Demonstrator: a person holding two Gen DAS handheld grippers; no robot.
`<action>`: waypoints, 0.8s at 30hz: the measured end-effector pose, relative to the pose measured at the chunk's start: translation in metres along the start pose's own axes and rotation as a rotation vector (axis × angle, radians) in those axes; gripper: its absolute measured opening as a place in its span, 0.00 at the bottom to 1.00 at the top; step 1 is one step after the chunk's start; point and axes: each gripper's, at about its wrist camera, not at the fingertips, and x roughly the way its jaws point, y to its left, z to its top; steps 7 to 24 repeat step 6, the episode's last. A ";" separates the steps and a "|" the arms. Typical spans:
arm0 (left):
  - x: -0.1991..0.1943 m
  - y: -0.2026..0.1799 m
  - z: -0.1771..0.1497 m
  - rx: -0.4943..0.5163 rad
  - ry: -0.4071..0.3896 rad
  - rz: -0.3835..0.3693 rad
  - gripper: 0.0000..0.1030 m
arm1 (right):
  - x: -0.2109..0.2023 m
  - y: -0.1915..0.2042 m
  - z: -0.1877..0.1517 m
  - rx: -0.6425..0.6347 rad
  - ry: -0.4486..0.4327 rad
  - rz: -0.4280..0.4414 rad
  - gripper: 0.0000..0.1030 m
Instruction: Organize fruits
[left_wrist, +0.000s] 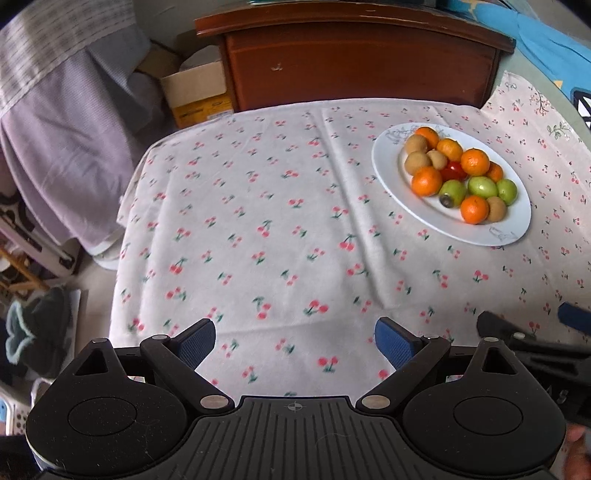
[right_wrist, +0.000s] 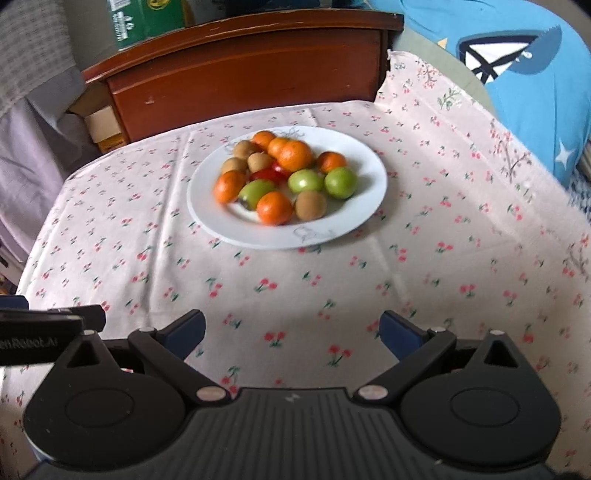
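Observation:
A white plate on the cherry-print tablecloth holds a pile of fruit: several oranges, brown kiwis, green fruits and a red tomato. My left gripper hangs open over bare cloth, well short and left of the plate. My right gripper is open too, nearer than the plate, with nothing between its fingers. Each gripper shows at the edge of the other's view.
A dark wooden cabinet stands behind the table. A cardboard box and draped lilac cloth lie at the left. Blue printed fabric lies at the right. The table's left edge drops to cluttered floor.

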 end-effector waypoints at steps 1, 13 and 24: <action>-0.001 0.003 -0.002 -0.009 -0.001 -0.001 0.92 | -0.001 0.001 -0.005 0.002 -0.009 0.012 0.97; -0.005 0.019 -0.009 -0.051 0.006 -0.010 0.92 | 0.004 0.015 -0.026 -0.035 -0.021 0.029 0.97; -0.005 0.019 -0.009 -0.051 0.006 -0.010 0.92 | 0.004 0.015 -0.026 -0.035 -0.021 0.029 0.97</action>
